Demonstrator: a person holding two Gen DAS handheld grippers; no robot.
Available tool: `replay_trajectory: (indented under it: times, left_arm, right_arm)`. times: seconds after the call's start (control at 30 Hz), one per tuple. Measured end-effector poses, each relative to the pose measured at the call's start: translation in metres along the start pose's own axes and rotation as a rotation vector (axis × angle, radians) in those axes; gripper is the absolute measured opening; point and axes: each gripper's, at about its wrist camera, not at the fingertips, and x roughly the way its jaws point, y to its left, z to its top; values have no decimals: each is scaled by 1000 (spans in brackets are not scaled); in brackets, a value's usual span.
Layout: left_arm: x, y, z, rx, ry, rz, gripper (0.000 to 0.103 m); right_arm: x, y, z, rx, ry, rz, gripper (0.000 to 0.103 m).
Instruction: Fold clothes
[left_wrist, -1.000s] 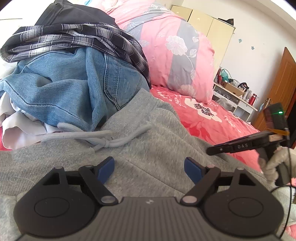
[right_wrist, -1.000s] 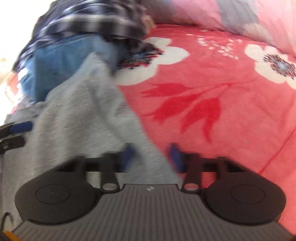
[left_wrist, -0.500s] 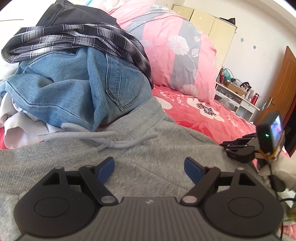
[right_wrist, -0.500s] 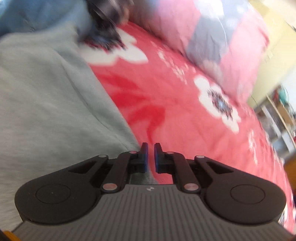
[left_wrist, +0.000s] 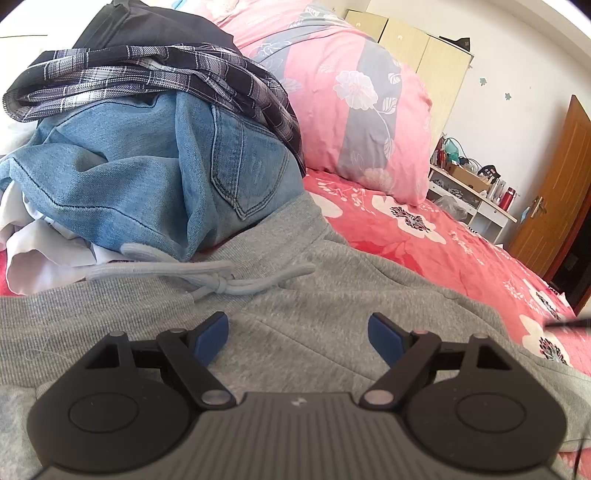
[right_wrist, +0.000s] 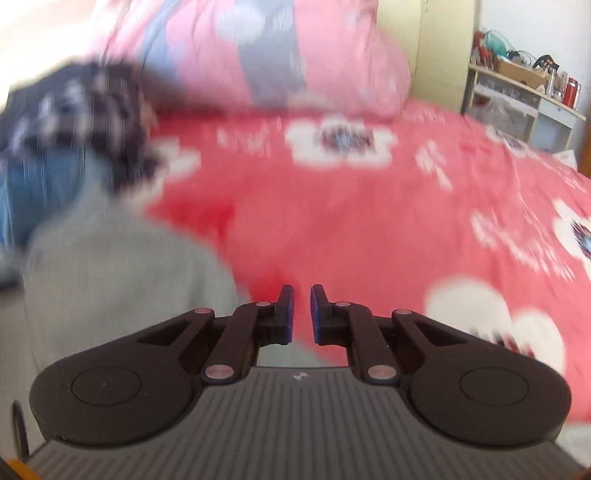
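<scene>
Grey sweatpants (left_wrist: 332, 306) with a tied drawstring (left_wrist: 221, 280) lie spread on the red flowered bedspread (left_wrist: 424, 236). My left gripper (left_wrist: 297, 334) is open just above the grey cloth, below the drawstring knot. In the blurred right wrist view the grey sweatpants (right_wrist: 110, 273) lie at the left; my right gripper (right_wrist: 299, 314) is nearly closed with a narrow gap, empty, above the cloth's right edge and the bedspread (right_wrist: 406, 206).
A heap of blue jeans (left_wrist: 147, 177), a plaid shirt (left_wrist: 147, 77) and white cloth (left_wrist: 33, 251) lies behind the sweatpants. A pink pillow (left_wrist: 351, 99) leans at the back. A shelf (left_wrist: 472, 199), wardrobe and door stand to the right.
The right gripper closed from open to nearly shut, holding nothing, and swung up and right; it has left the left wrist view. The left gripper stayed open and barely moved.
</scene>
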Motion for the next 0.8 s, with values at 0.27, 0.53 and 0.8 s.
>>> replay_trajectory:
  times: [0.27, 0.53, 0.8]
  left_arm:
    - [0, 0, 0, 0, 4, -2, 86]
    - [2, -1, 0, 10, 14, -2, 87]
    - [2, -2, -1, 10, 15, -2, 87]
  right_arm:
    - [9, -20, -46, -46, 15, 60, 27]
    - [52, -38, -30, -162, 76, 220, 58]
    - [39, -28, -30, -225, 139, 207, 11]
